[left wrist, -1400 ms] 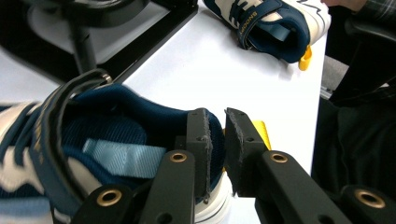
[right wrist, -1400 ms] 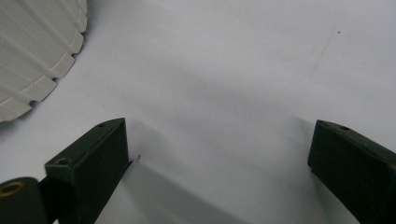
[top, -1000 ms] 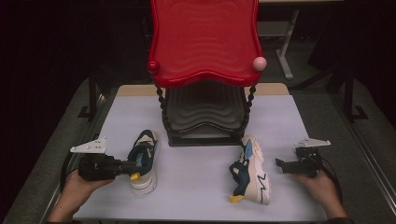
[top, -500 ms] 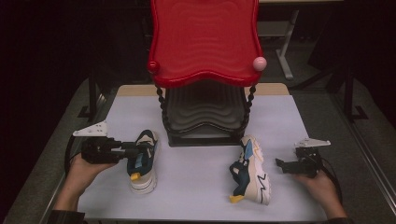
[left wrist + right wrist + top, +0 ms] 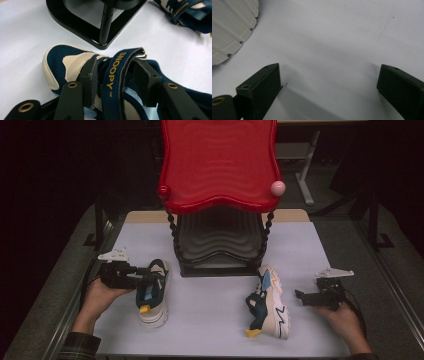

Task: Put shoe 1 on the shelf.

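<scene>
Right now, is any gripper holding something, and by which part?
Nothing is held. The left gripper, jaws just opening, straddles the navy strap of the navy-and-cream shoe without pressing; the right gripper is open, with nothing between its jaws.

At the centre of my left gripper view, the word "SNOOPY" with a small "TM" runs in yellow letters along the navy strap (image 5: 113,82) of the near shoe (image 5: 67,65); lettering on the second shoe (image 5: 185,11), upper right, is illegible.

Black left gripper (image 5: 145,279), black right gripper (image 5: 299,295), grey three-cornered top plates, brass-ringed holes on jaws, plaid cuff
</scene>
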The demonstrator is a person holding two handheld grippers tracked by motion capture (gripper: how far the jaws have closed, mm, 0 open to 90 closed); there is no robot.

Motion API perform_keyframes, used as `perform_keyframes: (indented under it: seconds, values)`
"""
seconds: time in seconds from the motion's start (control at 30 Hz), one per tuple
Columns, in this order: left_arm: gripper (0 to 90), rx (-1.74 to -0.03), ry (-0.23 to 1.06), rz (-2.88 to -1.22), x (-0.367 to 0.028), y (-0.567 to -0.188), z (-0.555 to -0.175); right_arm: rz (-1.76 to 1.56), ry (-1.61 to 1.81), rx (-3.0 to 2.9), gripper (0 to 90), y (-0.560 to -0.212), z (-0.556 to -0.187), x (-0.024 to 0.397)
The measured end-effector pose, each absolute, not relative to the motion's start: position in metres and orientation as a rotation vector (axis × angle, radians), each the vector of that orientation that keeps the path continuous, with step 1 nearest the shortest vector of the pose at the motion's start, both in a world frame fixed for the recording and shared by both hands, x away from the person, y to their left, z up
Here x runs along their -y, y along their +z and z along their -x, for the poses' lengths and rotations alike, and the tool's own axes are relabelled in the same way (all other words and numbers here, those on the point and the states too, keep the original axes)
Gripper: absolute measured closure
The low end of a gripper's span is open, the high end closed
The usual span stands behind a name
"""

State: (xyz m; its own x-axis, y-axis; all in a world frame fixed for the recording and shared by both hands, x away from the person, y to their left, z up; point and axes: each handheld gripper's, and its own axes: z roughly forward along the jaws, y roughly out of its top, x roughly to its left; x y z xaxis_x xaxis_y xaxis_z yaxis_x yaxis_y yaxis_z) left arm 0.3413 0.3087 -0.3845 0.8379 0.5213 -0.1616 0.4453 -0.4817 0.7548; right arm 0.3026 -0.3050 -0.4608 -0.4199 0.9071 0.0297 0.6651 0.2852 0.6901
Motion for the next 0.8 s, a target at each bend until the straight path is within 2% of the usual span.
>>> perform_keyframes:
  seconds: [0.2, 0.3, 0.37, 0.8]
  values:
    - [58.2, -0.694, 0.100, -2.135, -0.309, -0.389, -0.344, -1.418, 0.902, -2.192, 4.4, -0.461, -0.303, 0.305]
    - [65.3, -0.673, 0.088, -2.120, -0.309, -0.390, -0.344, -1.419, 0.903, -2.192, 4.4, -0.461, -0.303, 0.305]
    - [66.8, -0.667, 0.087, -2.108, -0.310, -0.391, -0.344, -1.418, 0.903, -2.192, 4.4, -0.461, -0.303, 0.305]
    - [72.6, -0.632, 0.049, -2.049, -0.323, -0.392, -0.342, -1.419, 0.903, -2.192, 4.4, -0.461, -0.303, 0.305]
